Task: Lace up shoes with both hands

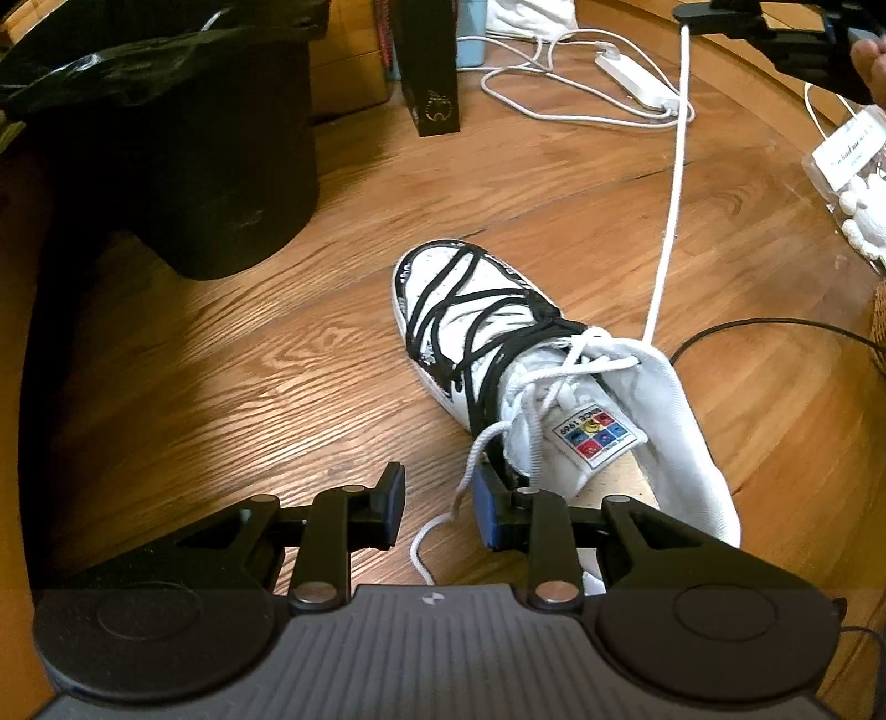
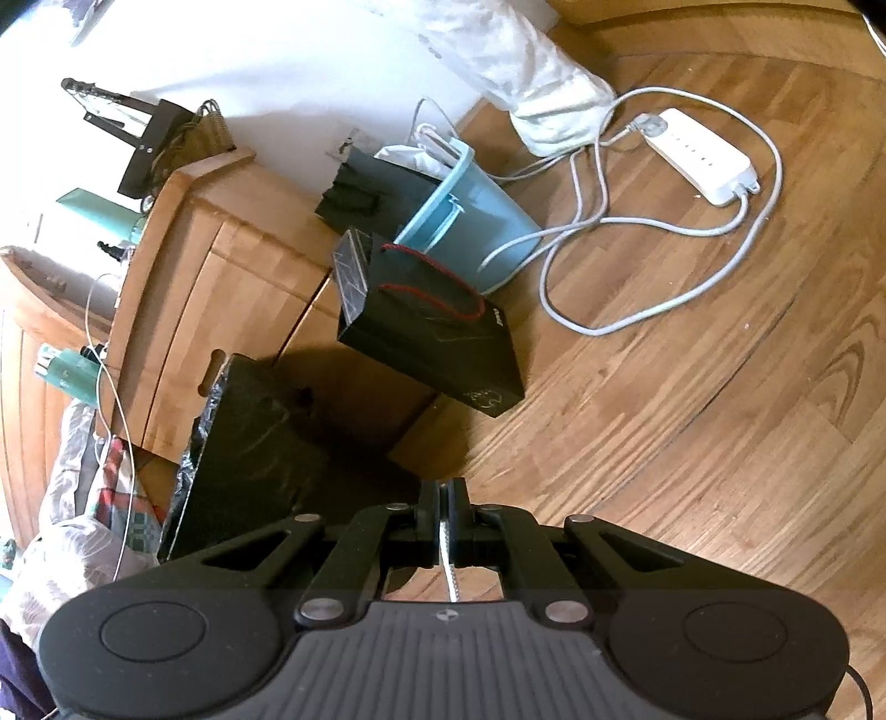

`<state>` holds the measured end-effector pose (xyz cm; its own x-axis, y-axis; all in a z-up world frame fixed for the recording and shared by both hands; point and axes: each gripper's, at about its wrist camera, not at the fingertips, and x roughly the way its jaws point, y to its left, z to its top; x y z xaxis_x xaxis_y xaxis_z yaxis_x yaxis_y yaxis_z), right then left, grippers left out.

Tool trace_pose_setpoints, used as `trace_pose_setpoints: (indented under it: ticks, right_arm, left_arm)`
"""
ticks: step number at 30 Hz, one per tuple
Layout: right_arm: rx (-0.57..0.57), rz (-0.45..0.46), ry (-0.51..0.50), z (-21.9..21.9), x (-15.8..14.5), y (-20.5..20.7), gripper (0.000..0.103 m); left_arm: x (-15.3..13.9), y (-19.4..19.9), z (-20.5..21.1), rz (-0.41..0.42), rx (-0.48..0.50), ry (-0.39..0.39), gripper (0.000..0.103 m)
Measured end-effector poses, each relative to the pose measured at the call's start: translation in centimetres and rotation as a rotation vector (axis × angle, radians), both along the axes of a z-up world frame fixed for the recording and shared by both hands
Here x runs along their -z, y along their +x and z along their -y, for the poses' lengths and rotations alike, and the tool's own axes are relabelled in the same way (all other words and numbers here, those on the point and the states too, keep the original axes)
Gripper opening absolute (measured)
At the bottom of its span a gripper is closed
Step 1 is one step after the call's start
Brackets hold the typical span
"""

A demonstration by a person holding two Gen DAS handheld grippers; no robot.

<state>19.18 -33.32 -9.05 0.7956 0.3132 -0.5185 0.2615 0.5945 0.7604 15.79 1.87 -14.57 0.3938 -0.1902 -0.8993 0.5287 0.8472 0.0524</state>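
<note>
**Shoe on the floor, one lace end drawn taut**

Left wrist view, lower centre: the left gripper [image 1: 437,507] has its fingers released, a slack loop of white lace [image 1: 443,520] lying between them without touching the pads. Just beyond, centre right, the white shoe [image 1: 531,382] lies on the wooden floor [image 1: 221,343], wrapped in black cord [image 1: 470,310]. From its tongue a taut lace strand [image 1: 673,183] rises to the upper right, where the right gripper [image 1: 692,14] holds it. Right wrist view, lower centre: its fingers [image 2: 429,515] are clenched on the strand.
</note>
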Motion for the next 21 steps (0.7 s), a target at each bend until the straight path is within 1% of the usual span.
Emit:
trace_pose_setpoints:
  ticks: [7,16,21]
  right_arm:
    - [0.005,-0.003,-0.001,0.0,0.1,0.2,0.003]
    - [0.006,-0.003,-0.016,0.0,0.0,0.1,0.003]
    - [0.005,0.000,-0.028,-0.2,-0.1,0.0,0.003]
  left_arm:
    - [0.7,0.0,0.3,-0.026,0.014,-0.002,0.031]
    - [0.8,0.5,-0.3,-0.040,-0.028,-0.048,0.031]
    - [0.8,0.6,-0.7,-0.046,-0.055,-0.055,0.031]
